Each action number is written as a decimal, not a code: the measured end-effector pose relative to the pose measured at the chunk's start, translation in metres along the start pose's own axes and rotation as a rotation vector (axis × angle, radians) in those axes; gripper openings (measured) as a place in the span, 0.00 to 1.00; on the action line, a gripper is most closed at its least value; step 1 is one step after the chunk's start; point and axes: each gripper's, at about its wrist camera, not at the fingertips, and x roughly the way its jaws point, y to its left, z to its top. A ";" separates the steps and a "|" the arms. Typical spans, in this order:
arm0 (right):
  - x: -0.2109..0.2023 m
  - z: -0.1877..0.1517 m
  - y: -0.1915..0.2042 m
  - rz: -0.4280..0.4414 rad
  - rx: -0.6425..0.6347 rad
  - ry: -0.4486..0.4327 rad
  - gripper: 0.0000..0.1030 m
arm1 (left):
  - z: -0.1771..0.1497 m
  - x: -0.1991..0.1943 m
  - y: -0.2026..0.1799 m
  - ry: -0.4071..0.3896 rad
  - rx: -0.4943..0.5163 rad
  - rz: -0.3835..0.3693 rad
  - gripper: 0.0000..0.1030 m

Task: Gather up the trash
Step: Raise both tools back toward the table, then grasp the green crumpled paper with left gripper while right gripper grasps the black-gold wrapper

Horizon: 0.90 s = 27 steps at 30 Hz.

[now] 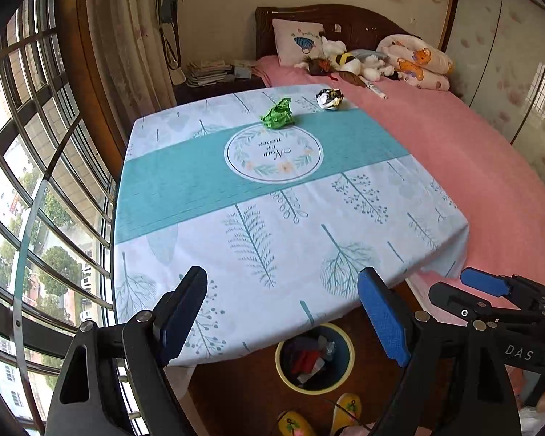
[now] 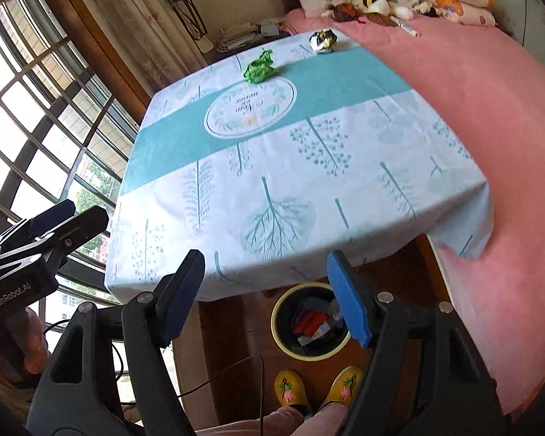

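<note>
A crumpled green paper ball (image 1: 278,113) (image 2: 259,67) lies on the far part of the cloth-covered table (image 1: 258,225) (image 2: 294,189). Right of it sits a crumpled black-and-white paper ball (image 1: 330,99) (image 2: 322,40). Below the table's near edge stands a round bin (image 1: 314,358) (image 2: 310,321) with several scraps inside. My left gripper (image 1: 283,312) hangs open above the table's near edge, holding nothing. My right gripper (image 2: 269,292) is open too, above the bin and the near edge. Each gripper shows in the other's view, the right gripper (image 1: 487,290) and the left gripper (image 2: 54,225).
A bed with a pink cover (image 1: 472,167) (image 2: 508,109) runs along the table's right side, with soft toys (image 1: 348,61) and pillows at its head. A barred window (image 1: 36,181) fills the left. The person's yellow slippers (image 2: 319,387) stand by the bin.
</note>
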 end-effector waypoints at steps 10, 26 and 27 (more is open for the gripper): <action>0.005 0.095 -0.015 -0.030 -0.093 -0.090 0.65 | 0.072 0.023 0.004 -0.029 -0.030 0.056 0.84; 0.170 0.332 -0.140 0.094 -0.190 0.045 0.65 | 0.277 0.234 -0.043 0.066 -0.004 0.195 0.84; 0.184 0.344 -0.145 0.100 -0.190 0.061 0.65 | 0.287 0.252 -0.045 0.082 0.001 0.209 0.84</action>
